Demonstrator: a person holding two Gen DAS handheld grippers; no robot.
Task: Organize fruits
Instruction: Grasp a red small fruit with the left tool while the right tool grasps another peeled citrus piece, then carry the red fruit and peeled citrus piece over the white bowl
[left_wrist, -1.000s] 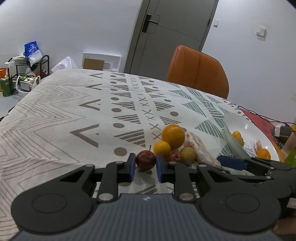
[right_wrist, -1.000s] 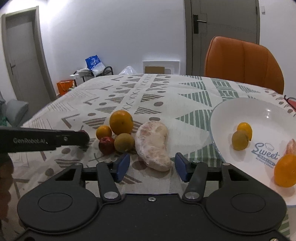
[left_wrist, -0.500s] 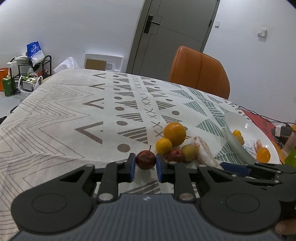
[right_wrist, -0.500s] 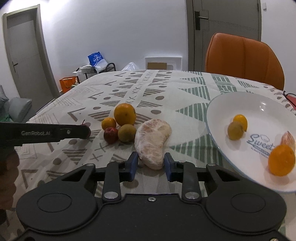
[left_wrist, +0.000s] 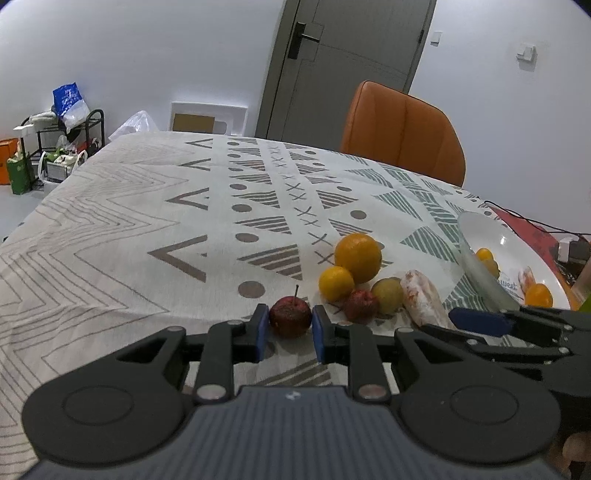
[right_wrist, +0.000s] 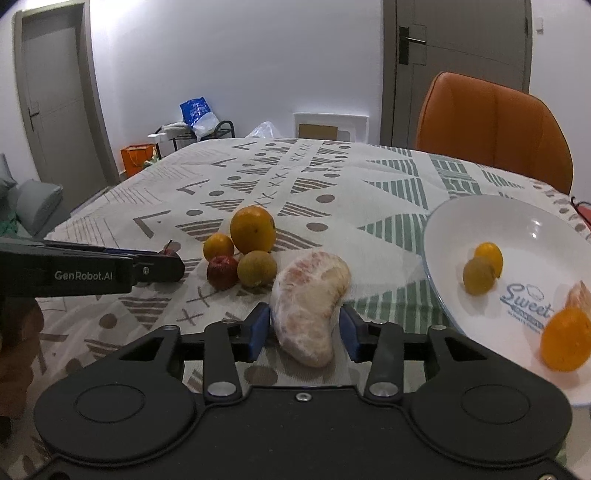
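Gripping: L gripper (left_wrist: 287, 328) on apple (left_wrist: 290, 316), R gripper (right_wrist: 304, 328) on pomelo segment (right_wrist: 308, 308).

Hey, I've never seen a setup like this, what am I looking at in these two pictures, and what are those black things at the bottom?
No robot here: a person holds a two-fingered gripper in each hand, and each gripper carries a wide-angle camera looking out along its fingers. So each picture is one gripper's own view.

In the left camera's view, the left gripper has its blue-padded fingers closed on a small red apple with a stem. In the right camera's view, the right gripper brackets a peeled pomelo segment; the left pad touches it, the right pad shows a small gap.

On the patterned tablecloth sit a large orange, a small orange, a second red fruit and a yellow-green fruit. The white plate already holds several fruits.
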